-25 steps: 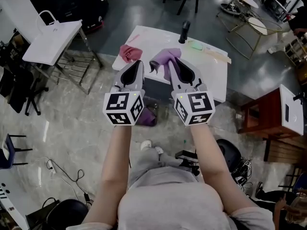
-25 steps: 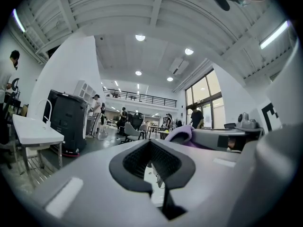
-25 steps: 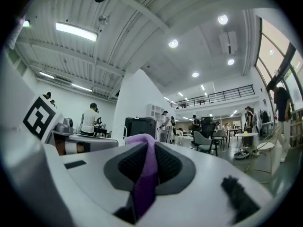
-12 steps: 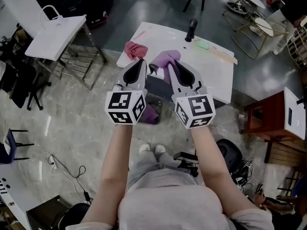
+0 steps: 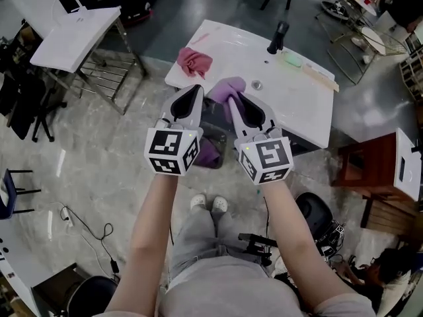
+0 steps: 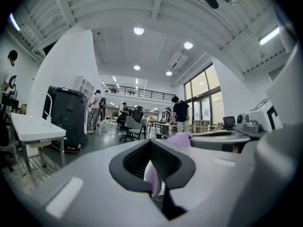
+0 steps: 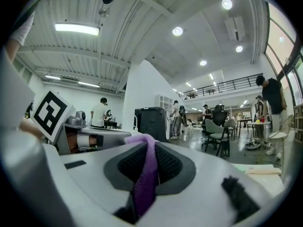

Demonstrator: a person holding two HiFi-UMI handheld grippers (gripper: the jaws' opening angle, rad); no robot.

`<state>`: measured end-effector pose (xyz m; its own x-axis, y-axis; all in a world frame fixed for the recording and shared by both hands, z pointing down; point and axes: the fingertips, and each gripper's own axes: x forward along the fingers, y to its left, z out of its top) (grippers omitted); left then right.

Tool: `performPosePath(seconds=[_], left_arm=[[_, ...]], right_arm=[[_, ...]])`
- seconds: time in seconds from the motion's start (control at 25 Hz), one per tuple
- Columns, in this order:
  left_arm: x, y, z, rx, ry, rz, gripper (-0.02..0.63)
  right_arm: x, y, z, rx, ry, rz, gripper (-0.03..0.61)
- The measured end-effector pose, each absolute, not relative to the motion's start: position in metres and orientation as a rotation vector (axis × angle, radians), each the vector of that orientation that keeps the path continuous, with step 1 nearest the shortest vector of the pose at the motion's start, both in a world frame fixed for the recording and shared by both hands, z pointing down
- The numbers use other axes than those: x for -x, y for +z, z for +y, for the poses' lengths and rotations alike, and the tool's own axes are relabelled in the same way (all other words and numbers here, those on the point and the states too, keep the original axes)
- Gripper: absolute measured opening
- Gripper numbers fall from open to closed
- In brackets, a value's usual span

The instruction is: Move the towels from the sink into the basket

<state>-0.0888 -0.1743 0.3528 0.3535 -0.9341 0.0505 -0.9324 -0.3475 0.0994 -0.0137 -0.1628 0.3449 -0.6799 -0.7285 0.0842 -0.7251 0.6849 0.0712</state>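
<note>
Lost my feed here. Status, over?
Left gripper and right gripper both shut on purple towel. Held up at sink edge, not yet in basket. Pink towel on sink. Nothing in the way.

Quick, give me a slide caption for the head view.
Left gripper and right gripper hold a purple towel near the dark basket; a pink towel lies on the white sink.

Purple towel [image 5: 228, 88]; rose-pink towel [image 5: 195, 61]; white sink top [image 5: 297, 98]; black basket [image 5: 213, 121]; white left gripper [image 5: 193, 90] and right gripper [image 5: 232, 99], black-padded, with black-and-white square markers; grey marbled floor [image 5: 99, 157].
</note>
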Motion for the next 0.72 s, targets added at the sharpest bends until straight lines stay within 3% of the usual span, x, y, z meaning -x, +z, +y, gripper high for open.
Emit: performPosePath(seconds=[0.72], left_arm=[[0.144,0.487,-0.171,-2.275,0.064,-1.729,0.006]], right_arm=[[0.060,0.494,-0.165,-1.041,0.121,-2.679,0.058]])
